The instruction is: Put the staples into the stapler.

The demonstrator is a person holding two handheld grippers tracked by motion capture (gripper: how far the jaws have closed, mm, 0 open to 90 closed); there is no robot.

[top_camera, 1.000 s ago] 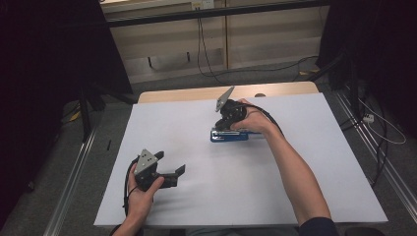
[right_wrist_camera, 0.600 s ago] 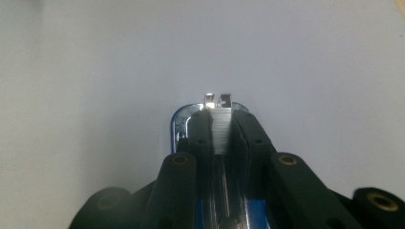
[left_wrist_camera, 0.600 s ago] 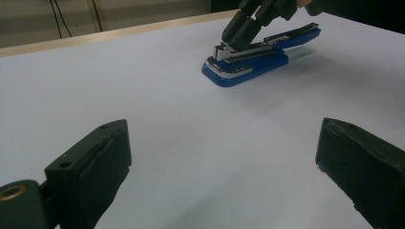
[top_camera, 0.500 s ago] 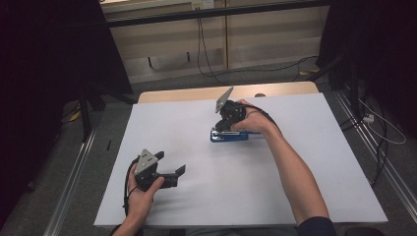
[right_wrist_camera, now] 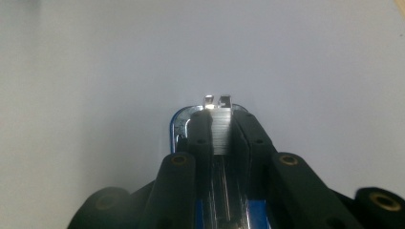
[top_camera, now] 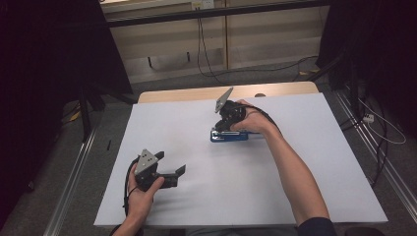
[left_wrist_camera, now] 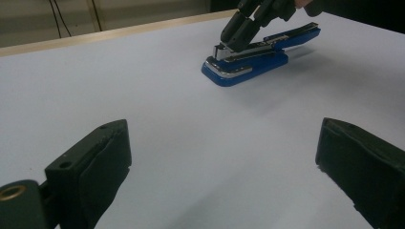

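A blue stapler (top_camera: 231, 137) lies on the white table (top_camera: 295, 196), a little behind its middle. My right gripper (top_camera: 225, 125) points down onto the stapler's front end. In the right gripper view the jaws are shut (right_wrist_camera: 221, 129) on the silver staple rail (right_wrist_camera: 220, 133), with the blue base (right_wrist_camera: 177, 126) showing beneath. The left gripper view shows the stapler (left_wrist_camera: 253, 62) with its blue lid lifted a little off the rail, and the right gripper (left_wrist_camera: 234, 40) clamped at its nose. My left gripper (top_camera: 179, 174) rests near the table's front left, open (left_wrist_camera: 222, 129), with nothing between its jaws.
A wooden strip (top_camera: 187, 94) runs along the table's far edge. Cables (top_camera: 206, 59) hang behind the table, and more lie on the floor at the right (top_camera: 383, 128). Metal rails (top_camera: 74, 177) flank the table on both sides.
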